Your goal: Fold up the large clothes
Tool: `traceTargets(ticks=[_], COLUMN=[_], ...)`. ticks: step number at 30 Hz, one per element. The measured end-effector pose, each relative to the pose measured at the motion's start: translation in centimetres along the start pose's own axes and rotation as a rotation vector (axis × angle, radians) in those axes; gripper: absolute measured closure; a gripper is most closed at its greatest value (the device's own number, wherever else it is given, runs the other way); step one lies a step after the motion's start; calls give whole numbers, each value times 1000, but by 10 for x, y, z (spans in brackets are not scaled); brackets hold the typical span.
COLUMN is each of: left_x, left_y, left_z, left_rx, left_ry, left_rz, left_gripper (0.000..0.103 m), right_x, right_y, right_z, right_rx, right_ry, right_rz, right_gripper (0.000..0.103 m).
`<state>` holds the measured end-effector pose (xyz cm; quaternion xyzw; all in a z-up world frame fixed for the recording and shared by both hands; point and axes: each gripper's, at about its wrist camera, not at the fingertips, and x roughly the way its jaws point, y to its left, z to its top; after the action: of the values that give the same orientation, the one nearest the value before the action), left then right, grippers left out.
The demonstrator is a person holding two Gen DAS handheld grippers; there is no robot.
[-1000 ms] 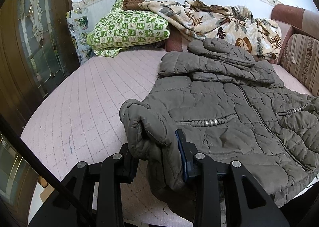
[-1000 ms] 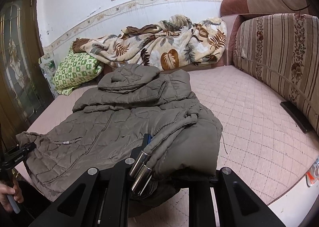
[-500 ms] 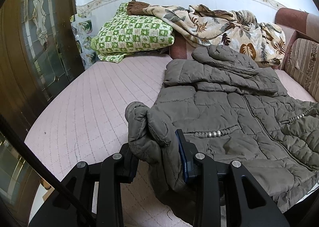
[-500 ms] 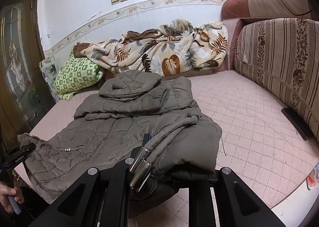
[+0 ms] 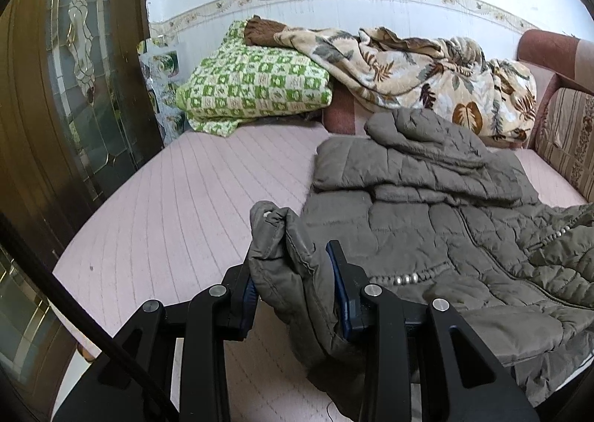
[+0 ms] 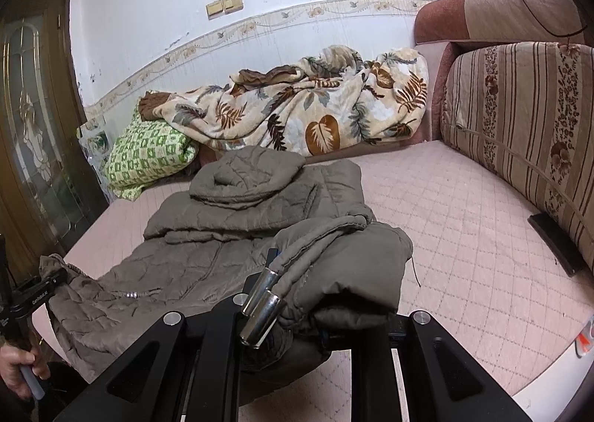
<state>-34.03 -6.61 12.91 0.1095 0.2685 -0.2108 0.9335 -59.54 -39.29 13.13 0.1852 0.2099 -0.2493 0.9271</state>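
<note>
I had the quilted grey-brown jacket (image 5: pixel 438 232) spread across the pink quilted mattress (image 5: pixel 178 206), its hood (image 6: pixel 247 177) folded down over the shoulders toward the far edge, where the leaf-print blanket (image 6: pixel 315 106) lay heaped against the wall. A green checked pillow (image 5: pixel 256 88) sat at the far left corner, partly under that blanket.

My left gripper (image 5: pixel 293 288) was pinching a bunched wad of the jacket's hem at its left corner; the fabric filled the gap between the two blue-padded fingers (image 5: pixel 339 288) and stood up above them in a crumpled fold, lifted off the mattress. From the right wrist view I could see that same gripper (image 6: pixel 41 292) at the jacket's near left corner, with my hand (image 6: pixel 18 370) wrapped round its handle below.

My right gripper (image 6: pixel 326 310) was clamped on the other hem corner, where the jacket was doubled over into a thick roll. The pads were mostly buried under the cloth, so I saw only the fabric squeezed between the black fingers. A drawstring with a shiny metal cord end (image 6: pixel 261 305) hung over the left finger.

The striped back cushion (image 6: pixel 519 125) ran along the mattress's right edge, with a flat black object (image 6: pixel 555 242) lying at its foot, well apart from the jacket.
</note>
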Motion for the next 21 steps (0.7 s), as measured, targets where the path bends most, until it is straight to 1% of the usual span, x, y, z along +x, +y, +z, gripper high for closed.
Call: traceTargets(ticks=[7,13,16,19,20,21], left_x=[1,3,8,8,9,10], left_y=[-1,5,12,29,37,43], left_z=[23,36,33,23,18,13], left_rx=[4,-3,-24,-76,-103,-129], left_ry=[-49,-74,-41,12,50,84], left_rz=[18,39,27,-47,-77,-104], left_gripper=[70,70,70,70,69,61], right_x=[0,3,6,8,8,8], right_y=[3,3,5,11,13,15], right_z=[16,26,29,29,29,29], right_rx=[-7,5,17,7,1,-5], right_ry=[-16,-21,-16,-14,-15,-17], right_rz=[4,17,31,37,37,36], right_gripper=[86,85,85,85,86,86])
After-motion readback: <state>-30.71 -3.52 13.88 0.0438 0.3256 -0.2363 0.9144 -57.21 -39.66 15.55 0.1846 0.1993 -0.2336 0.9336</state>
